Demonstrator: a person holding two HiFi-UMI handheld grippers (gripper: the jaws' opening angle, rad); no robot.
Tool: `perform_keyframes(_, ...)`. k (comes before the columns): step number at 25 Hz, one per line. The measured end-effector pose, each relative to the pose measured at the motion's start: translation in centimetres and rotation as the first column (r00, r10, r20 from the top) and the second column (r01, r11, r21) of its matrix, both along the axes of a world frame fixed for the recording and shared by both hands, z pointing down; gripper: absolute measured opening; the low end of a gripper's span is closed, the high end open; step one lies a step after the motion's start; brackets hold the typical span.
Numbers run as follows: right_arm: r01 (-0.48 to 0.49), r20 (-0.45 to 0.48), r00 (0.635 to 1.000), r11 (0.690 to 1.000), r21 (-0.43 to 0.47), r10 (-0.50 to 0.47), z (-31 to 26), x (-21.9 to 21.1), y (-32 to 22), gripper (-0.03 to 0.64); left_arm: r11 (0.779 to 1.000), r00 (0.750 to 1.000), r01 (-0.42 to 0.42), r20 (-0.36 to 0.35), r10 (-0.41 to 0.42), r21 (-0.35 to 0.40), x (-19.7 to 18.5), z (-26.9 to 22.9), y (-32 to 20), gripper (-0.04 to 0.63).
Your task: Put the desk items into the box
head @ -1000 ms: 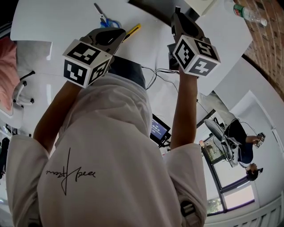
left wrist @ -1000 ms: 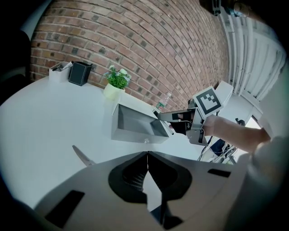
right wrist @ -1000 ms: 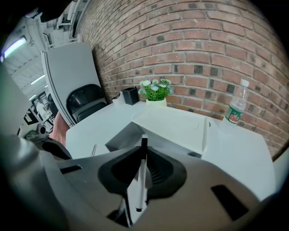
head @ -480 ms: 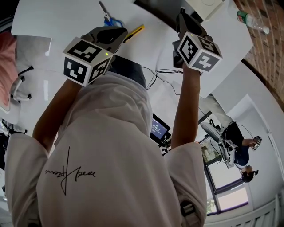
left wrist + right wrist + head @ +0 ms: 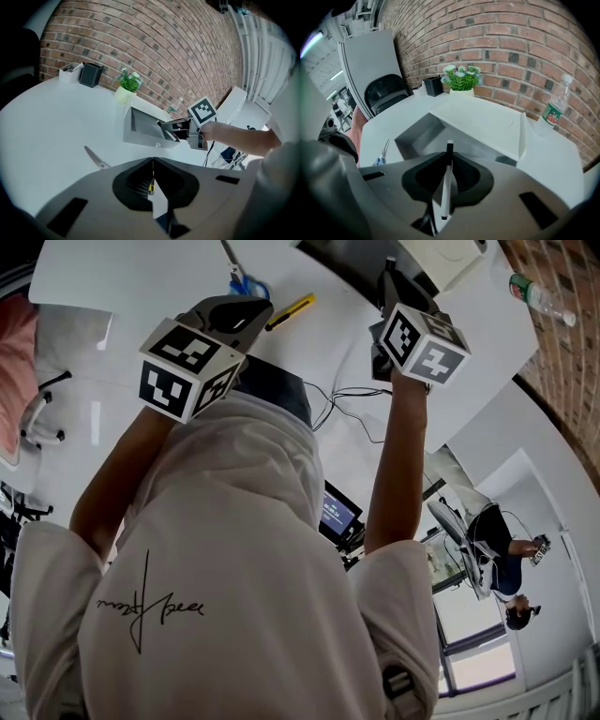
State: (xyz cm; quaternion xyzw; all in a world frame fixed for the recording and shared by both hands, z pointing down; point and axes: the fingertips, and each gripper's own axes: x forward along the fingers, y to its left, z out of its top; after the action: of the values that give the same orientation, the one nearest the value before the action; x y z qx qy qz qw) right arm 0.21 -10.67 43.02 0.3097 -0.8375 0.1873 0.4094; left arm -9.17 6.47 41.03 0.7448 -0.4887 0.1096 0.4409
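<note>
My right gripper (image 5: 449,157) is shut on a white pen (image 5: 446,187) with a black cap, which stands up between the jaws. It hangs over the near edge of the open grey box (image 5: 423,135), whose white lid (image 5: 487,123) lies folded back. In the left gripper view the right gripper (image 5: 170,131) reaches into the right end of the box (image 5: 143,127). My left gripper (image 5: 153,161) is shut with nothing in it, above the table. Blue-handled scissors (image 5: 246,282) and a yellow utility knife (image 5: 290,312) lie on the table just ahead of the left gripper (image 5: 246,311).
A potted plant (image 5: 461,78) and a black pen holder (image 5: 433,86) stand behind the box by the brick wall. A water bottle (image 5: 555,108) stands to the lid's right. A black chair (image 5: 386,92) is at the table's far left. Cables (image 5: 337,395) hang at the near table edge.
My right gripper has sunk a little closer over the box, the pen still in its jaws. The left gripper has stayed where it was.
</note>
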Motion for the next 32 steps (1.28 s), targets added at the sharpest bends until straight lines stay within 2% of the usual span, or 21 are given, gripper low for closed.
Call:
perform_keyframes(10, 0.016, -0.018, 1.000, 0.999, -0.042, -0.017, 1.7, -0.4, 0.3, 0.061, 1.000, 1.000, 0.027, -0.013, -0.027, -0.016, -0.3, 0.5, 0.7, 0.006)
perform_keyframes(32, 0.067, -0.081, 0.994, 0.996, -0.066, -0.072, 3.3, -1.1, 0.6, 0.061, 0.999, 0.999, 0.046, -0.008, -0.046, -0.023, -0.7, 0.9, 1.5, 0.006)
